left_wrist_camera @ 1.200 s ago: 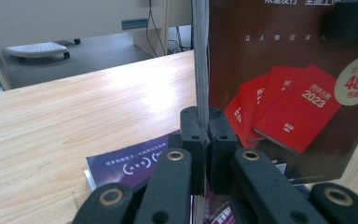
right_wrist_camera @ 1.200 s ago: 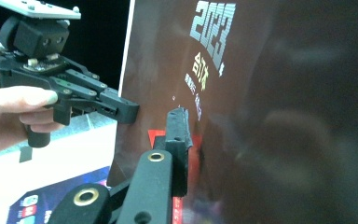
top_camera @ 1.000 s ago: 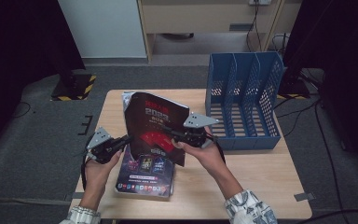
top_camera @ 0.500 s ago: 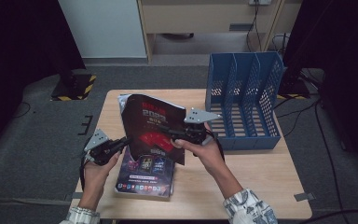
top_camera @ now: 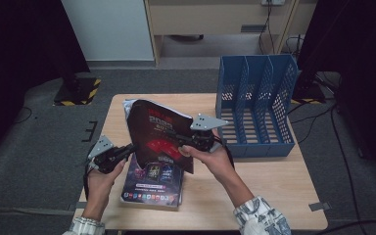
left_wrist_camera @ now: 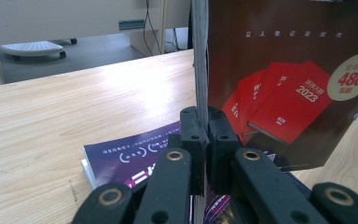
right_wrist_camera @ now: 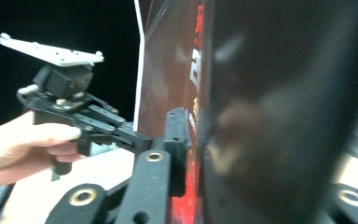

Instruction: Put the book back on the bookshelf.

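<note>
Item: dark red magazine, held upright above the bench, long axis near vertical. Your left tool is clamped on its lower left edge; your right tool has just been closing its jaws and now pinches the right edge. The blue file rack lies to the right, nearer your right hand; its visible slots look empty. A purple magazine lies flat beneath, on the bench.

Light wooden table on grey carpet; beyond the grippers, a pale cabinet and wooden desk.
</note>
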Demonstrator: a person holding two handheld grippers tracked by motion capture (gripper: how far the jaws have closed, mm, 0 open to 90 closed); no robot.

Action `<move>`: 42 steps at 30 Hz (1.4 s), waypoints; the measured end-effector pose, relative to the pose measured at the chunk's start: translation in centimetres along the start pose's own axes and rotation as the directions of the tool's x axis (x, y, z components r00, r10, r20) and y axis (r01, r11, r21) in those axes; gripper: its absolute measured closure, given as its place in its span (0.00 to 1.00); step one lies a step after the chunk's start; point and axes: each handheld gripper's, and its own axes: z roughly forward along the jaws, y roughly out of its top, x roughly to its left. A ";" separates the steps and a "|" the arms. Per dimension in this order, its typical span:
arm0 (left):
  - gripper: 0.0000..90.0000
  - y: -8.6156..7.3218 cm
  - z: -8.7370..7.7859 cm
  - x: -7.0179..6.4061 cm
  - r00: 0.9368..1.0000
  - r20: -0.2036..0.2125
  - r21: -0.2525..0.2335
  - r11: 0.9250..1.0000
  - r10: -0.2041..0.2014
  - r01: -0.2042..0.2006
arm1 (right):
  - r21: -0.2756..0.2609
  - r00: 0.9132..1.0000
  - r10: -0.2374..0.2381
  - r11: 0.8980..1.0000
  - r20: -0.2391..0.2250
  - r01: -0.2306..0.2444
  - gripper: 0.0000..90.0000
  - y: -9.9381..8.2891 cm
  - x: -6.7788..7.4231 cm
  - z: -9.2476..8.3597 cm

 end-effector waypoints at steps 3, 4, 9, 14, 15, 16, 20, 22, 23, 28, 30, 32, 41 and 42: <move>0.96 0.0 0.0 0.1 1.000 -0.008 0.000 1.000 -0.005 0.005 | 0.002 1.000 0.002 1.000 0.016 -0.002 0.95 0.1 0.0 0.1; 0.94 -0.1 0.0 0.1 1.000 -0.018 -0.001 1.000 -0.006 0.006 | 0.004 1.000 0.006 1.000 0.023 -0.006 0.96 0.1 0.0 0.1; 0.68 -0.4 0.3 0.5 0.997 -0.065 0.003 1.000 -0.028 0.029 | -0.008 0.999 -0.011 1.000 0.035 0.011 0.96 0.0 0.2 -0.1; 0.49 -0.8 0.2 1.2 0.994 -0.091 -0.006 0.998 -0.063 0.063 | -0.012 0.999 -0.022 1.000 0.043 0.023 0.96 0.3 0.5 -0.4; 0.44 -1.0 0.2 1.6 0.991 -0.119 0.002 0.998 -0.068 0.069 | -0.016 0.999 -0.025 1.000 0.041 0.026 0.96 0.4 0.5 -0.5; 0.42 -1.0 0.2 1.6 0.991 -0.119 0.002 0.998 -0.068 0.069 | -0.016 0.999 -0.026 1.000 0.044 0.027 0.96 0.5 0.5 -0.7; 0.28 -1.7 0.5 2.3 0.981 -0.182 0.058 0.995 -0.067 0.079 | -0.033 0.998 -0.025 0.999 0.063 0.027 0.96 0.9 0.3 -1.3; 0.24 -1.9 0.7 2.4 0.979 -0.196 0.076 0.994 -0.060 0.076 | -0.040 0.997 -0.025 0.999 0.072 0.028 0.96 1.0 0.2 -1.5; 0.22 -2.0 0.8 2.4 0.979 -0.197 0.083 0.993 -0.061 0.078 | -0.042 0.996 -0.028 0.999 0.081 0.032 0.96 1.1 0.2 -1.5; 0.13 -2.4 1.2 2.7 0.976 -0.206 0.114 0.989 -0.070 0.095 | -0.051 0.995 -0.014 0.999 0.098 0.019 0.96 1.3 -0.1 -1.9; 0.09 -2.7 1.4 2.7 0.972 -0.222 0.129 0.986 -0.077 0.107 | -0.058 0.994 -0.011 0.998 0.112 0.018 0.96 1.6 -0.3 -2.3; 0.07 -2.8 1.5 2.7 0.972 -0.225 0.133 0.985 -0.075 0.106 | -0.055 0.993 -0.015 0.998 0.121 0.022 0.96 1.7 -0.4 -2.4; 0.06 -3.3 1.8 2.8 0.968 -0.243 0.156 0.983 -0.061 0.101 | -0.051 0.989 -0.007 0.999 0.147 0.014 0.96 3.4 -0.9 -2.9; 0.06 -3.4 1.8 2.9 0.967 -0.248 0.159 0.982 -0.061 0.103 | -0.051 0.988 -0.007 0.999 0.153 0.015 0.96 3.6 -1.0 -2.9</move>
